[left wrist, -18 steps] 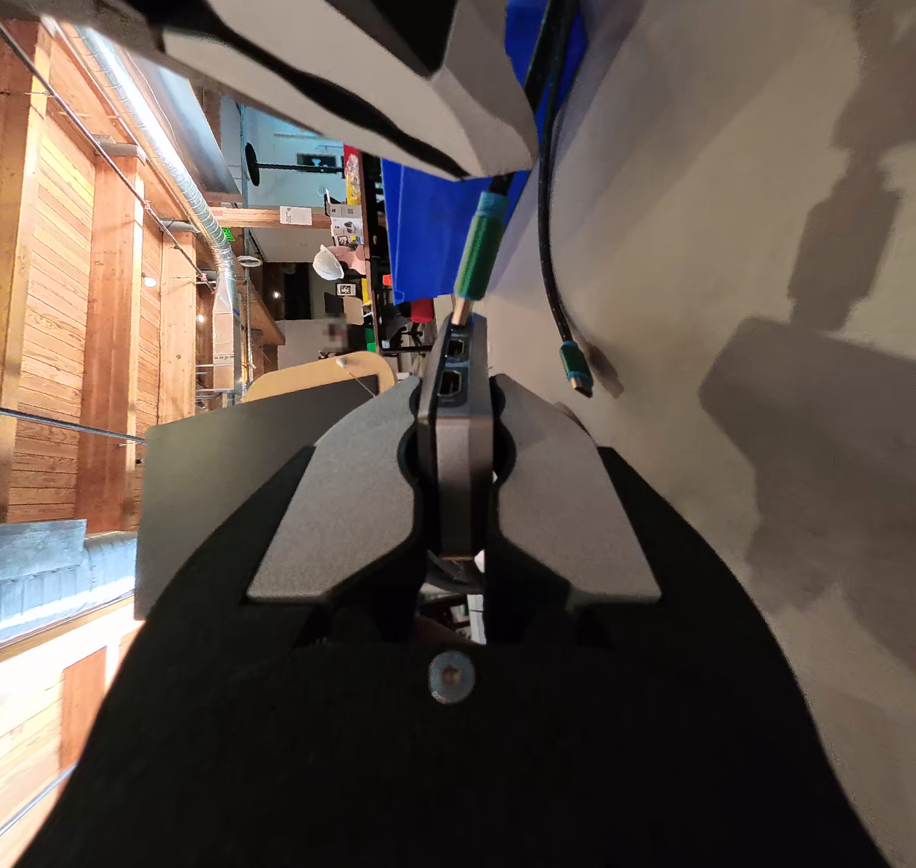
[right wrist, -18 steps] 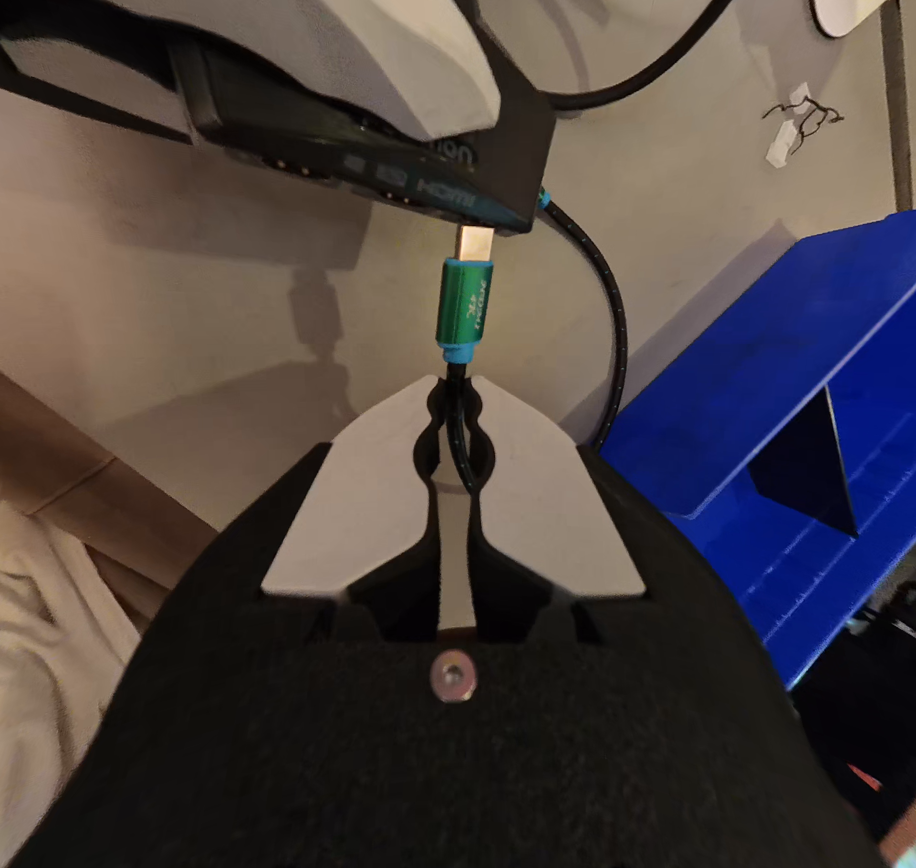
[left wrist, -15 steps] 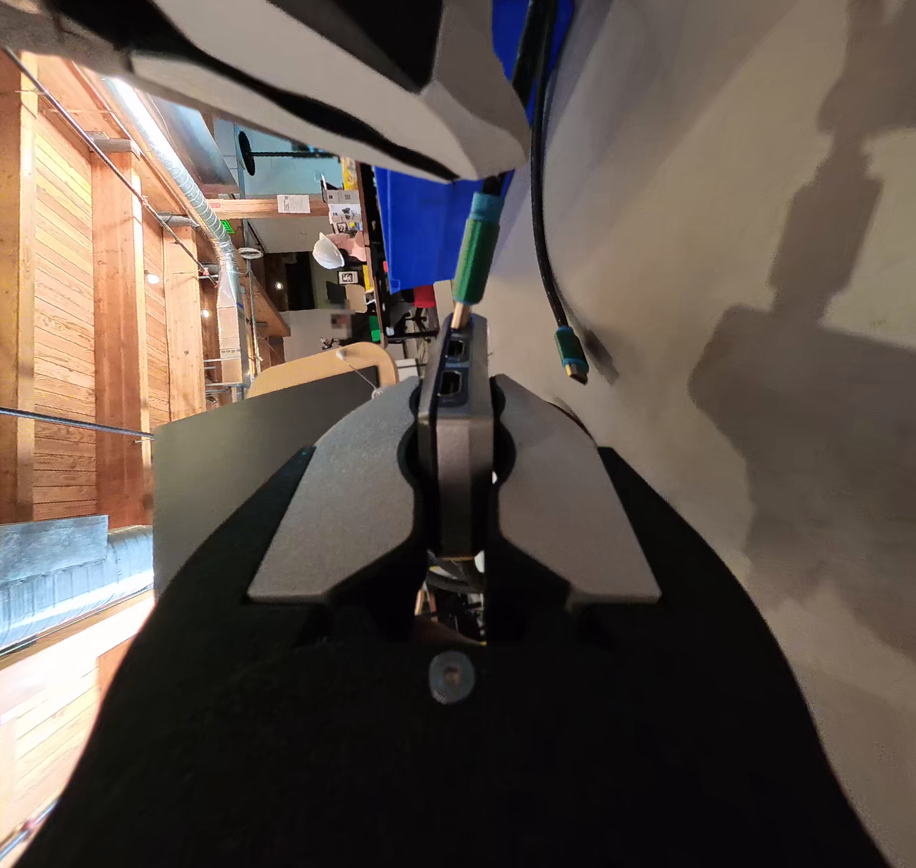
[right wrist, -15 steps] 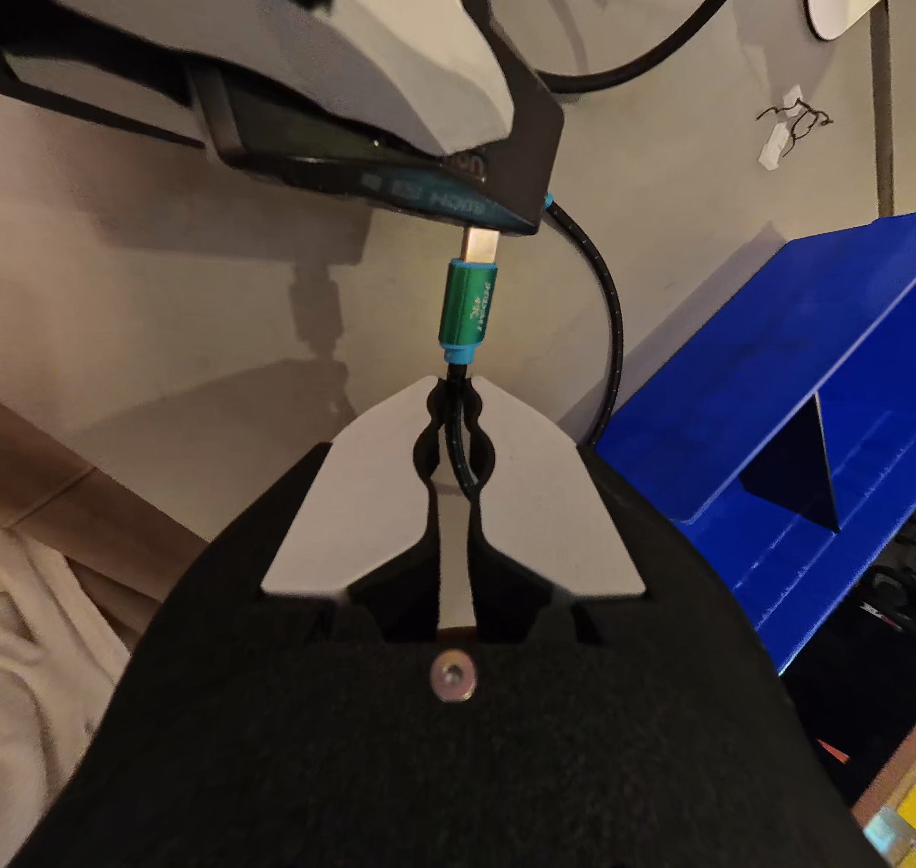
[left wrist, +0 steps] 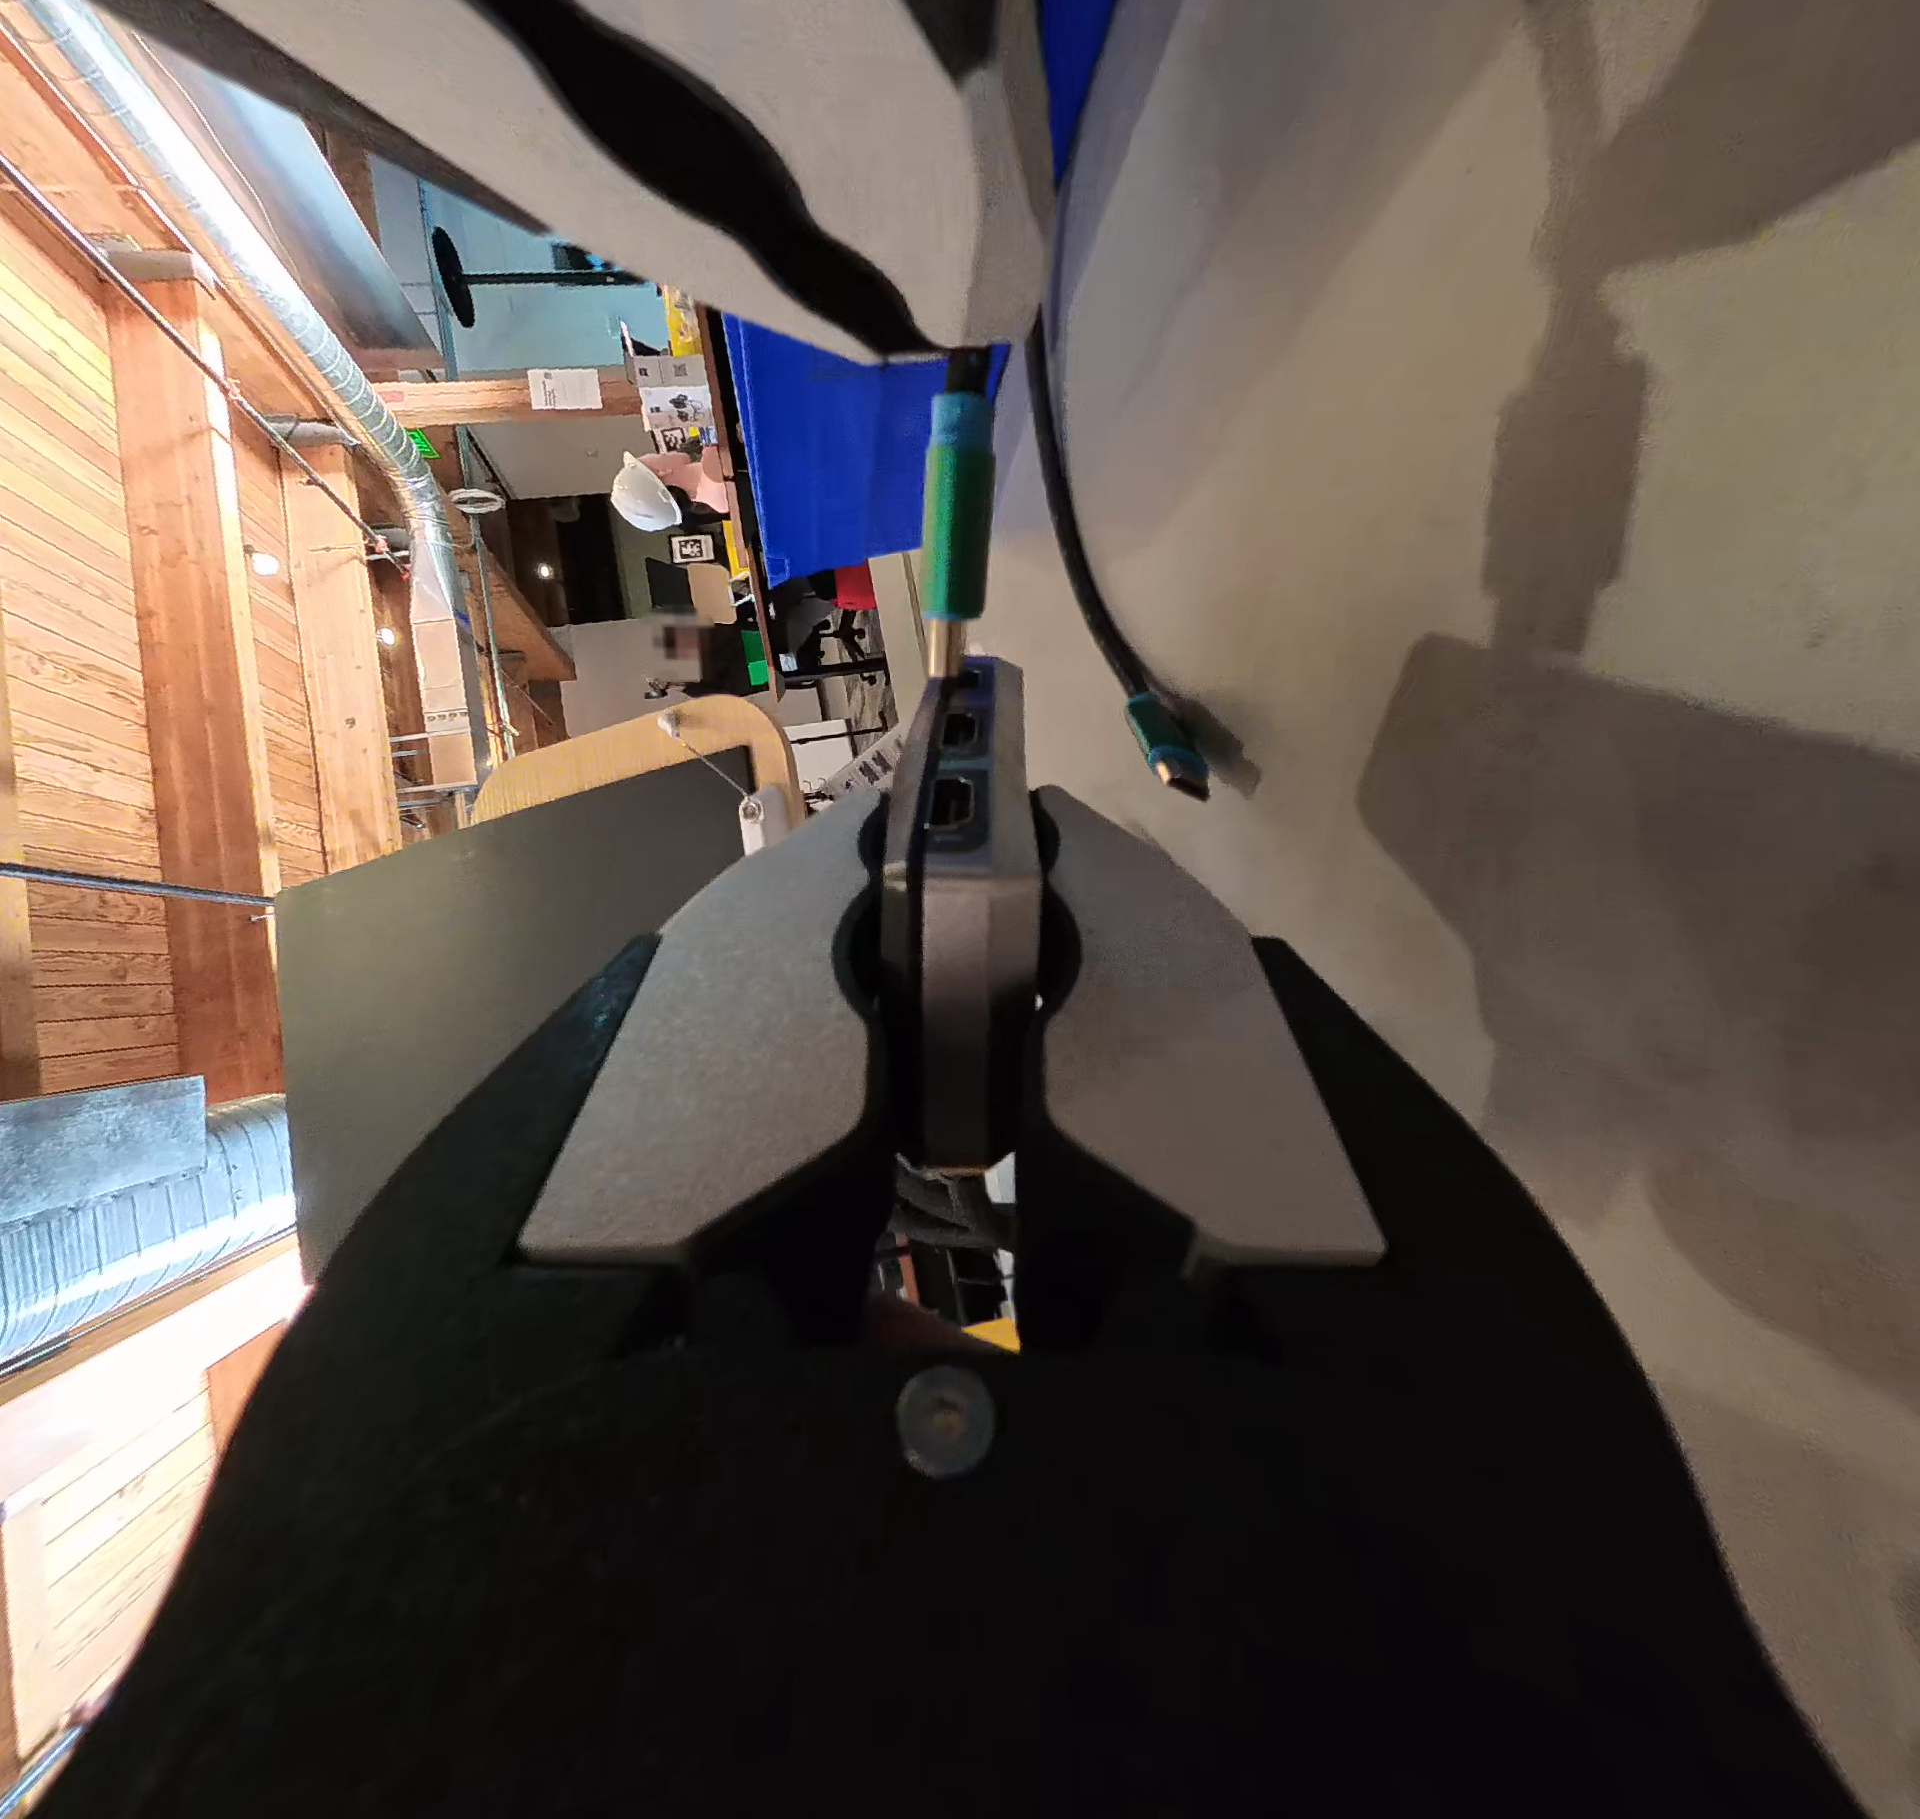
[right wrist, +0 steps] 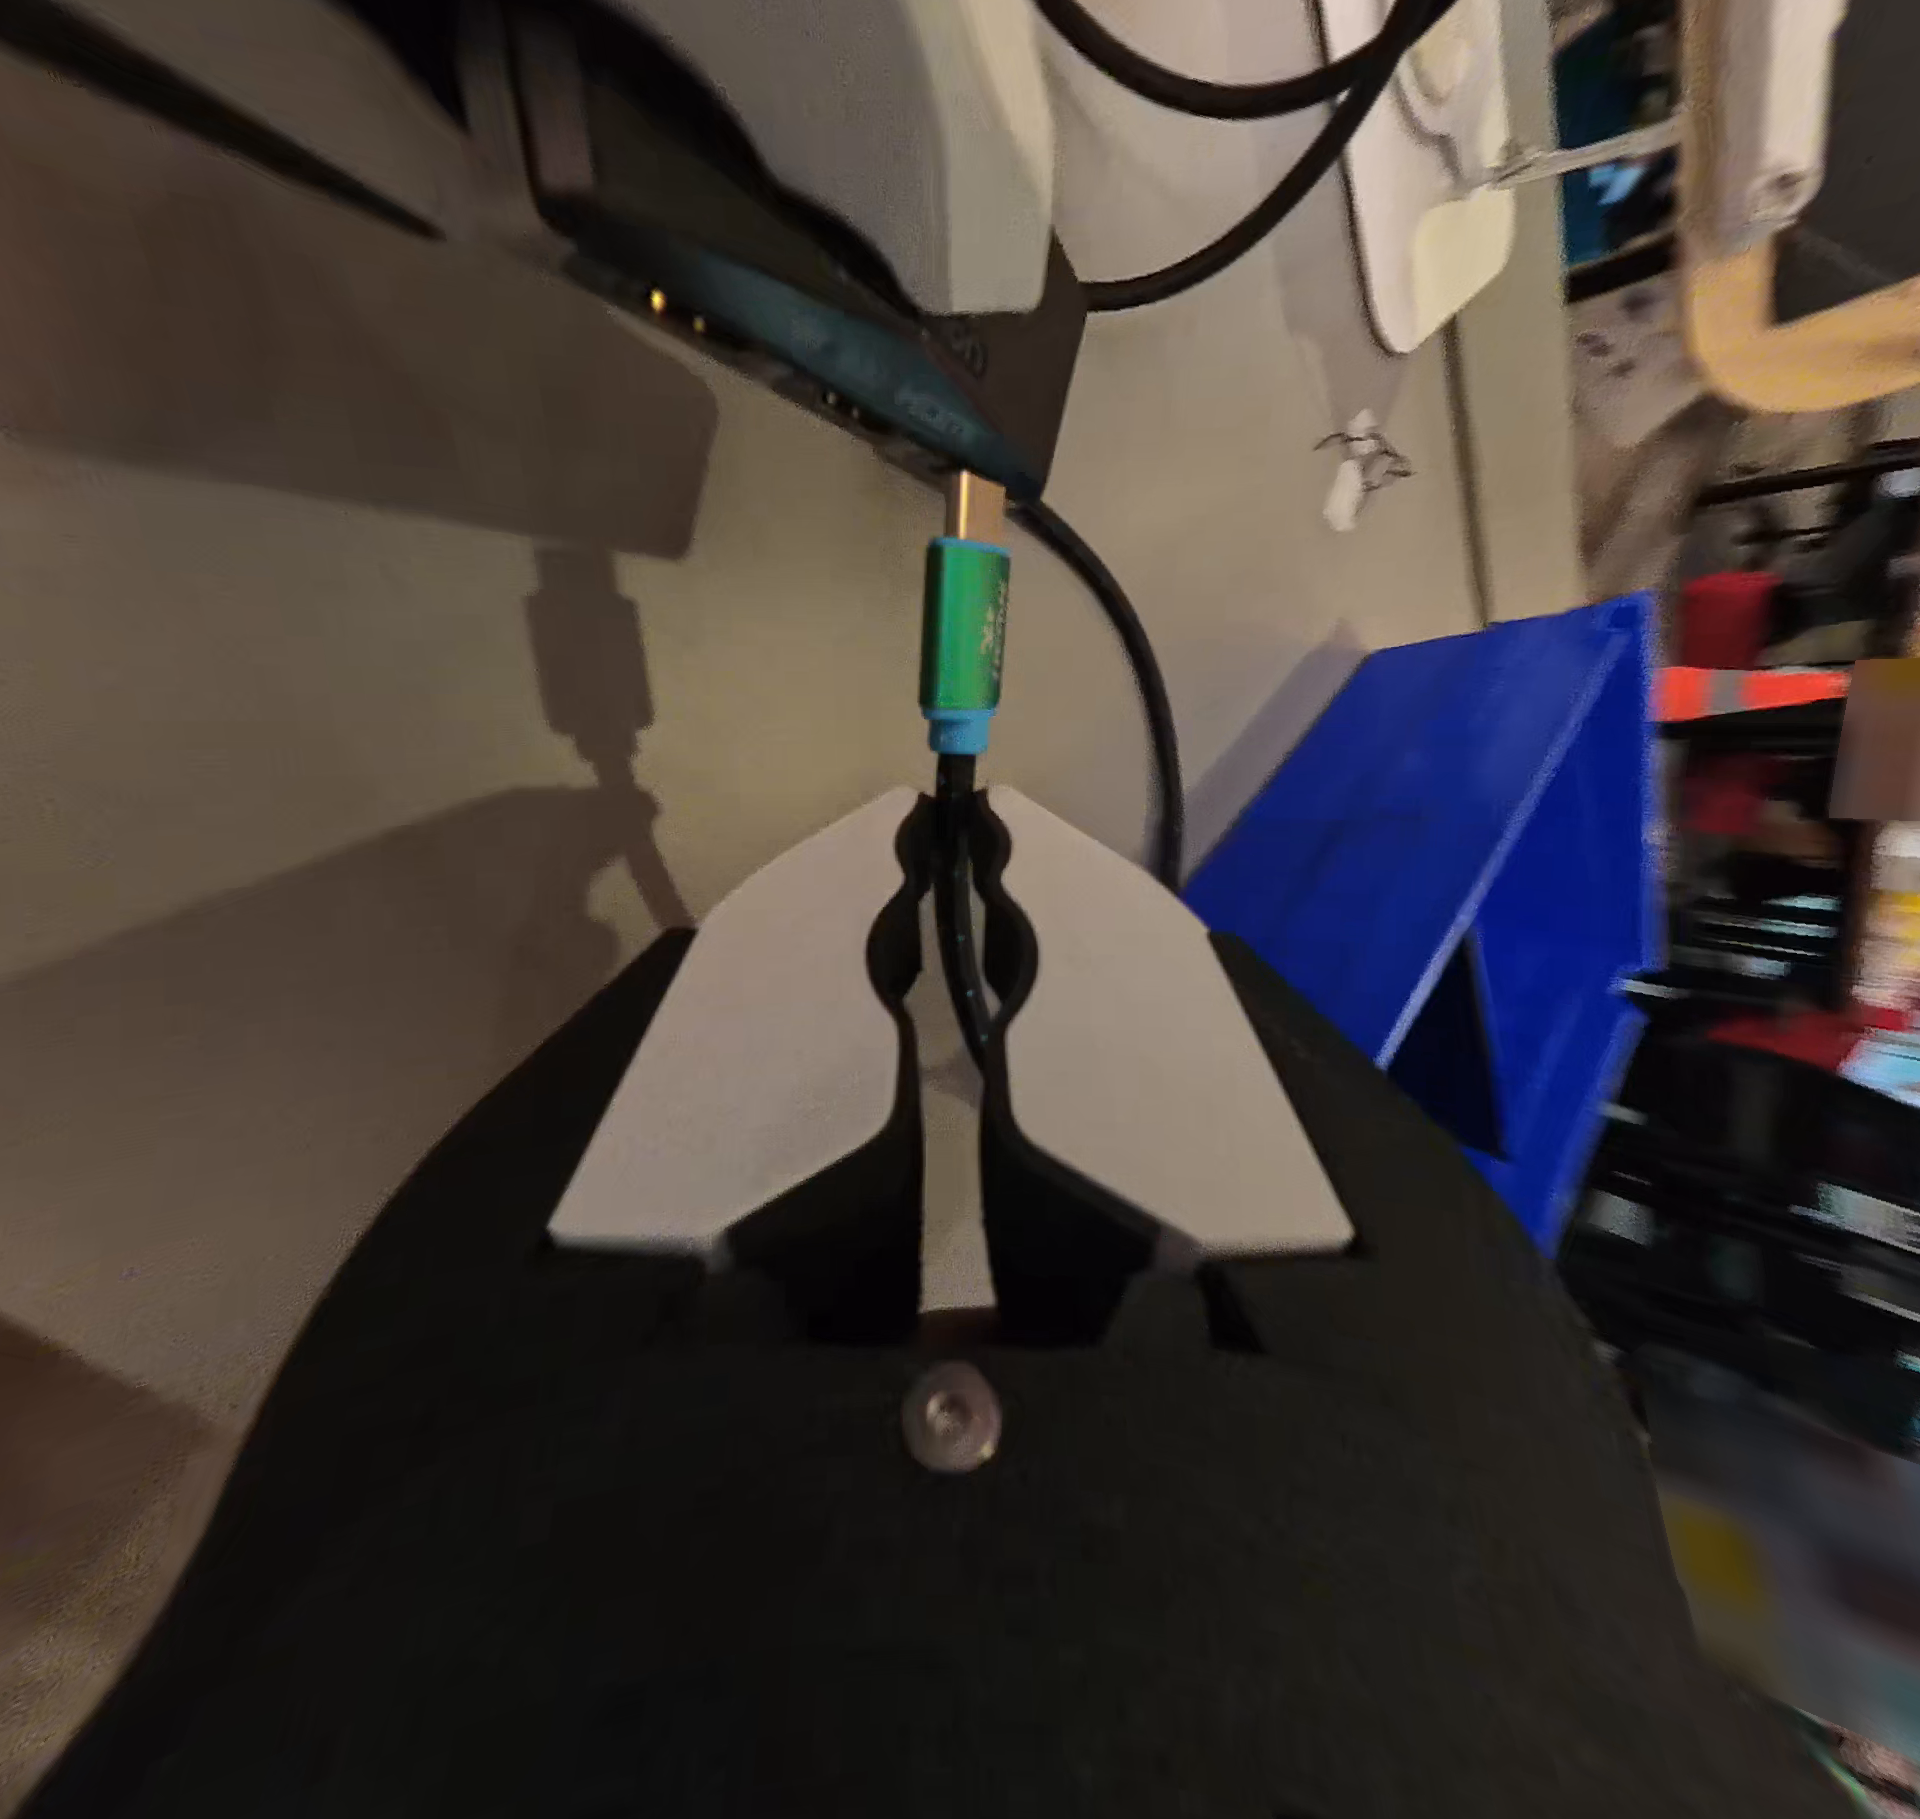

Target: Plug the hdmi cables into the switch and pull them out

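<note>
Left wrist view, nearest first: my left gripper [left wrist: 956,865] is clamped on the switch [left wrist: 971,938], which stands edge-on between the two fingers with its row of ports facing away from me; just past it the green plug [left wrist: 958,522] of the held cable meets the farthest port, its gold tip touching the switch edge, whereas half a second ago the tip sat a little more apart and to one side; beyond that the second cable's plug [left wrist: 1169,751] lies loose on the pale table [left wrist: 1455,419], well clear of the switch, and a blue bin [left wrist: 831,460] stands farther back. Right wrist view: my right gripper [right wrist: 951,834] is closed on the braided cable [right wrist: 961,928] just behind the green plug [right wrist: 966,626]; the metal tip [right wrist: 975,507] now sits at the mouth of the end port on the switch [right wrist: 831,346], held from above by the other gripper; the view has swung since the last pictures and the blue bin [right wrist: 1455,834] has slid across, blurred. I judge the plug is lining up and starting to enter but is not seated, since most of the gold shell shows; I need a straight push along the plug's axis, and gripping by the cable risks it bending.
</note>
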### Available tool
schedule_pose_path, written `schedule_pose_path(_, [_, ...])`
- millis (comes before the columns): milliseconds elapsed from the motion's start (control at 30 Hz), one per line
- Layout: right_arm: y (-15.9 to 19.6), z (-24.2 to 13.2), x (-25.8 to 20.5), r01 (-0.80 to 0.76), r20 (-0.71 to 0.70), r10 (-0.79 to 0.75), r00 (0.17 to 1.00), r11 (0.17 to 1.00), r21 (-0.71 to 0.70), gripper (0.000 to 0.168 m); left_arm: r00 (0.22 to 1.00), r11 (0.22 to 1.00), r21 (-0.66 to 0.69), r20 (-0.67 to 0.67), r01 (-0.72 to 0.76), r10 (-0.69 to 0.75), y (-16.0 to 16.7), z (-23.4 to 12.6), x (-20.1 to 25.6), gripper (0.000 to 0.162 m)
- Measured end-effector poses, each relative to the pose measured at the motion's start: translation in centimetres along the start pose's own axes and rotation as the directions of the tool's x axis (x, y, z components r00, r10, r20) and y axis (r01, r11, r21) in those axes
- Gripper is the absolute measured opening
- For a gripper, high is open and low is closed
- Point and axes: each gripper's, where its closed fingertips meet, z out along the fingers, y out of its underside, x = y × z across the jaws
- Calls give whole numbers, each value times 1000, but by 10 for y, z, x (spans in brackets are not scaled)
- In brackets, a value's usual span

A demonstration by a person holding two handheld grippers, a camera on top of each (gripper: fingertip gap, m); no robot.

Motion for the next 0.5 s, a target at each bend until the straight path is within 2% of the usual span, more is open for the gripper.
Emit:
schedule_pose_path(33, [2,2,2,42,-52,-43,998,999,-21,6,1000,1000,1,3,-3,3,-1,0,0,23])
schedule_pose_path(100, [3,5,1,66,-69,-68,995,997,-34,6,1000,1000,-2,6,-7,7,-1,0,0,23])
schedule_pose_path(367, [-1,7,2,-28,-55,27,998,999,-22,6,999,999,-38,28,-21,22,3,4,0,23])
schedule_pose_path(500, [-9,3,1,-89,-27,90,996,994,57,5,1000,997,-78,29,0,2,10,9,1,22])
